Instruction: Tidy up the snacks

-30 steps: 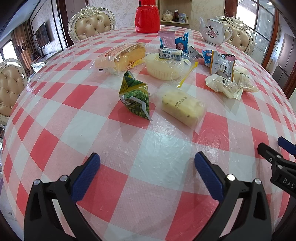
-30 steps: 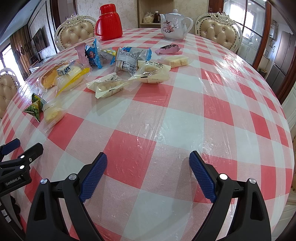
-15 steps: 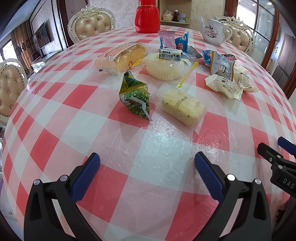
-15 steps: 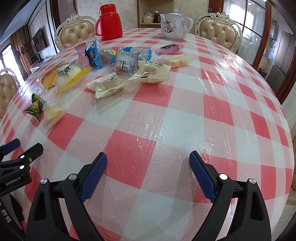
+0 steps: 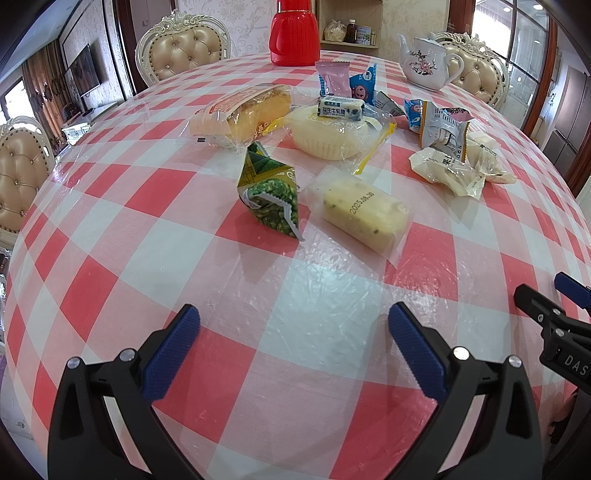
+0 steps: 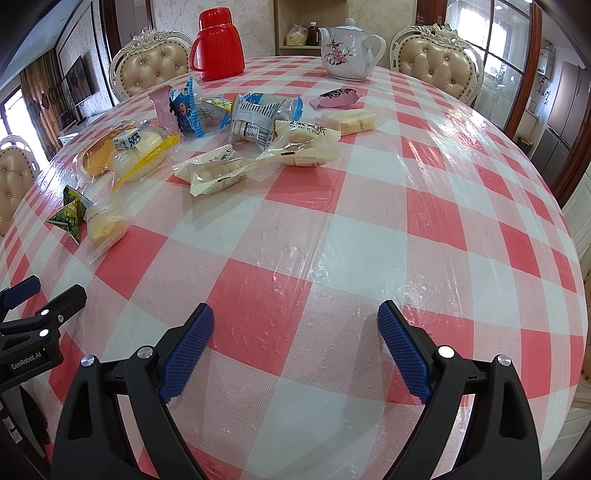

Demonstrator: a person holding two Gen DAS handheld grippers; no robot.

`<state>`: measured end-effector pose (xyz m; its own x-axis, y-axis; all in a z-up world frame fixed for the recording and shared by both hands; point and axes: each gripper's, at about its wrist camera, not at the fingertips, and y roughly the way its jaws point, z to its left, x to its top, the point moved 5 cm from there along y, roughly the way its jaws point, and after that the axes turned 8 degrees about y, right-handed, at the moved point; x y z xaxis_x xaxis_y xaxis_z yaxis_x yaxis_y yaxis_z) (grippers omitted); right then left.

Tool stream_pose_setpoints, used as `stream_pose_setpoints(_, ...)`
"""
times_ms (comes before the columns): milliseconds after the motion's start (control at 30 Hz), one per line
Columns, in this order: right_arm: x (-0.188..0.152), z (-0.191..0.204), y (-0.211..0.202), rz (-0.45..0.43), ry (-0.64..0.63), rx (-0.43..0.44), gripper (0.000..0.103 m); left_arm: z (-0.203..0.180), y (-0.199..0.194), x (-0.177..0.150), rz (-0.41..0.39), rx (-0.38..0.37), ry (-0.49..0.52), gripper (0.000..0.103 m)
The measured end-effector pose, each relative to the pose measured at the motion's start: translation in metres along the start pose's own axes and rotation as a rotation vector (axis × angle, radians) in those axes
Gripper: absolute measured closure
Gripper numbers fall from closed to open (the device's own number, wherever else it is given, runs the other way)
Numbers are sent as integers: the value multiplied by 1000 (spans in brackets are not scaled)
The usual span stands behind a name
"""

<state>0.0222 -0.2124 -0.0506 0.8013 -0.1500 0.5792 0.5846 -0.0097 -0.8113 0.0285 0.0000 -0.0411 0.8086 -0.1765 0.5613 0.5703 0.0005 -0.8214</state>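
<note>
While both claws are hanging wide apart and empty over the tabletop (image 5: pixel 110 295), left claw (image 5: pixel 293 349) is facing the green pack (image 5: pixel 271 199) and cake (image 5: pixel 364 214); right claw (image 6: pixel 295 345) is waiting. Best approach: pinching low across one wrapper's middle, avoiding neighbours.

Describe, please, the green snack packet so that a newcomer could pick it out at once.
Start at the red thermos at the far side of the checked table and come toward the left gripper, past the orange sponge cake. The green snack packet lies beside a pale date-stamped cake. It alone is green and pyramid-shaped.
</note>
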Motion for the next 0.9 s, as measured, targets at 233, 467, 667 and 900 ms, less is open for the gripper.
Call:
stream_pose_setpoints(233,0,0,0,0,0,0,16,0,0,0,0,0,0,1)
stream_pose_setpoints(467,0,0,0,0,0,0,16,0,0,0,0,0,0,1)
stream_pose_setpoints(667,-2,-1,-2,2,-9,6,16,2,0,0,8,-7,3,1)
stream_pose_setpoints(900,-2,-2,-2,36,-96,67,16,-3,4,16,7,-97,-86,1)
